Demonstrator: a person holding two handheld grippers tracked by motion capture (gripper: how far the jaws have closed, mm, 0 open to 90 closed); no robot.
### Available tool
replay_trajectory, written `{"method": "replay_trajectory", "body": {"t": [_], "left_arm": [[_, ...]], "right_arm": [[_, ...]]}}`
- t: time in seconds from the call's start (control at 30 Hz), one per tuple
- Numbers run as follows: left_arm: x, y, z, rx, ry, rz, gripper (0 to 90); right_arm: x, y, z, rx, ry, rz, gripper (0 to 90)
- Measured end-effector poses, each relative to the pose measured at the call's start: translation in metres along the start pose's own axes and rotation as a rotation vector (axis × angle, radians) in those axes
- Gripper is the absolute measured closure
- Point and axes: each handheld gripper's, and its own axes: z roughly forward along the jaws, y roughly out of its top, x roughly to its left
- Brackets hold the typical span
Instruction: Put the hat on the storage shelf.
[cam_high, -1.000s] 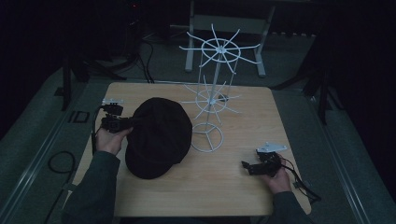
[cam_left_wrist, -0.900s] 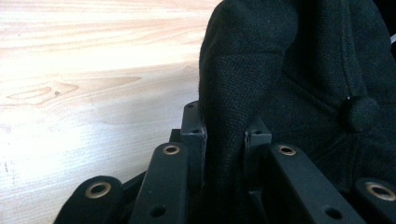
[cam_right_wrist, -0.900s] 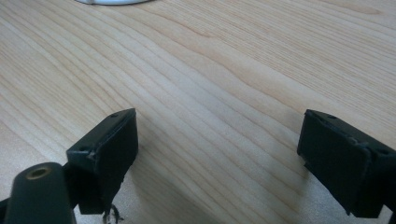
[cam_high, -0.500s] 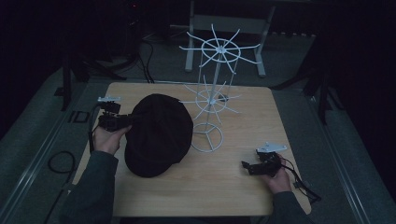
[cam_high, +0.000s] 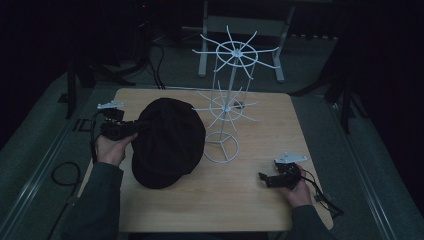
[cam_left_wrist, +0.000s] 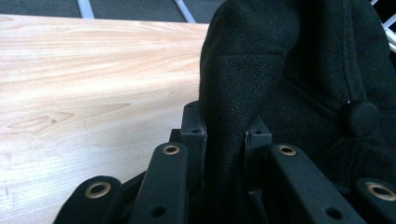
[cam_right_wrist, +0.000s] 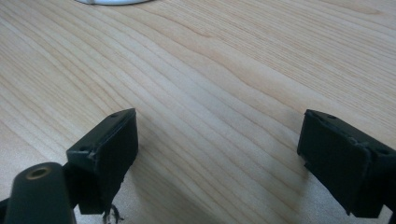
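No writing is legible. The left gripper clamps a fold of the black cap; the right gripper rests released over the worktop.

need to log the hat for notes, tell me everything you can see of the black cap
The black cap is a soft, woven-looking fabric cap with a button on its crown. It lies on the wooden table, left of the white wire rack, its right edge near the rack's ring base. The left claw is shut on a fold of its edge.
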Motion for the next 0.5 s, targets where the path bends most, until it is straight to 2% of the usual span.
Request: {"method": "replay_trajectory", "body": {"t": [0.5], "left_arm": [[0.005, 0.001, -0.014, -0.031, 0.011, -0.005, 76.8]], "right_arm": [[0.000, 0.000, 0.000, 0.000, 0.000, 0.000, 12.2]]}}
